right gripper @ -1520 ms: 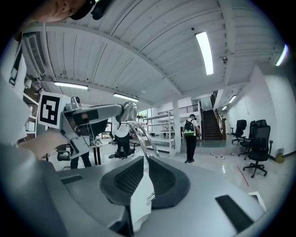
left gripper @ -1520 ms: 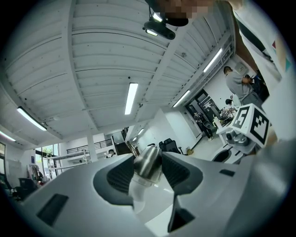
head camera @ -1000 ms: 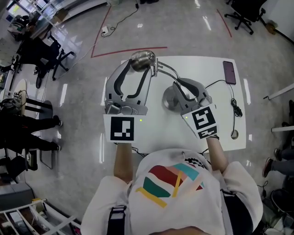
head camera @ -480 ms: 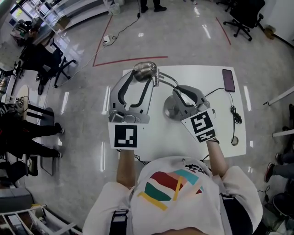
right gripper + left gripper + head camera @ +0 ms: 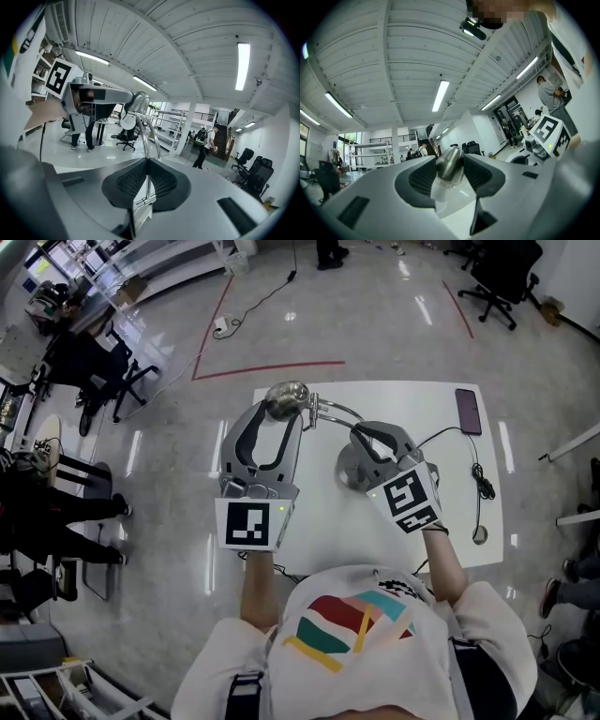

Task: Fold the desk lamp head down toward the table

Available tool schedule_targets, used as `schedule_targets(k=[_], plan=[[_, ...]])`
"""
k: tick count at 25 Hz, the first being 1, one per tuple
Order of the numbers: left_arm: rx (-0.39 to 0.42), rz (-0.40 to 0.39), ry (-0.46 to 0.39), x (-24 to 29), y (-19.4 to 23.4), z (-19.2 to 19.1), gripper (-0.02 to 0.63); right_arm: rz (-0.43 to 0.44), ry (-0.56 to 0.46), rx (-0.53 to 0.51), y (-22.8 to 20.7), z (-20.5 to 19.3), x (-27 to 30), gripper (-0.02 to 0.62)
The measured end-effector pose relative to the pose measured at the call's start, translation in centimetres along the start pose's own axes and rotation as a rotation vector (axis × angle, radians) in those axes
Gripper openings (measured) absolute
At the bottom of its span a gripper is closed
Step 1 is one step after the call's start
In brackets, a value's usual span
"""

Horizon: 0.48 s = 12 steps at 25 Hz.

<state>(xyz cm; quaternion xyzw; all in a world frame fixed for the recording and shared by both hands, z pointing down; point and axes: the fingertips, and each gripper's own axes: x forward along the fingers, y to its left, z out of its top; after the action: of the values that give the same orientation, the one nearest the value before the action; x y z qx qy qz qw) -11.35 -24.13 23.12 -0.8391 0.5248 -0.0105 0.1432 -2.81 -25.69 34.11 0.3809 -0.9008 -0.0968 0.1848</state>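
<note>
The desk lamp stands on the white table [image 5: 319,521]: round grey base [image 5: 349,468], thin chrome arm rods [image 5: 333,411], chrome head [image 5: 287,397] at the table's far edge. My left gripper [image 5: 282,418] reaches forward and is shut on the lamp head [image 5: 450,164], both pads against its sides. My right gripper [image 5: 366,437] sits over the base, and its jaws are closing on the lamp arm [image 5: 147,176], which runs up between the pads. From the right gripper view the lamp head [image 5: 139,100] shows with the left gripper [image 5: 96,96] on it.
A dark phone [image 5: 468,411] lies at the table's back right corner. A black cable [image 5: 478,465] runs down the right side to a small round piece [image 5: 480,535]. Office chairs [image 5: 103,362] and people stand on the floor to the left.
The lamp head looks a little lower and smaller in the head view, still between the left jaws. The right gripper has stayed on the arm above the base.
</note>
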Motion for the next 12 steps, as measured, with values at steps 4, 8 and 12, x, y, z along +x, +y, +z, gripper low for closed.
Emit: schedule_targets(k=[4, 8, 12], plan=[[-0.094, 0.034, 0.047, -1.3, 2.0, -3.3, 0.224, 0.005, 0.028, -0.069, 0.8, -0.1, 0.9, 0.031], [-0.129, 0.067, 0.077, -2.1, 2.8, -7.6, 0.201, 0.006, 0.064, -0.149, 1.5, -1.1, 1.8, 0.032], [-0.173, 0.082, 0.147, -3.9, 4.0, -11.7, 0.199, 0.032, 0.099, -0.202, 3.6, -1.2, 2.8, 0.032]])
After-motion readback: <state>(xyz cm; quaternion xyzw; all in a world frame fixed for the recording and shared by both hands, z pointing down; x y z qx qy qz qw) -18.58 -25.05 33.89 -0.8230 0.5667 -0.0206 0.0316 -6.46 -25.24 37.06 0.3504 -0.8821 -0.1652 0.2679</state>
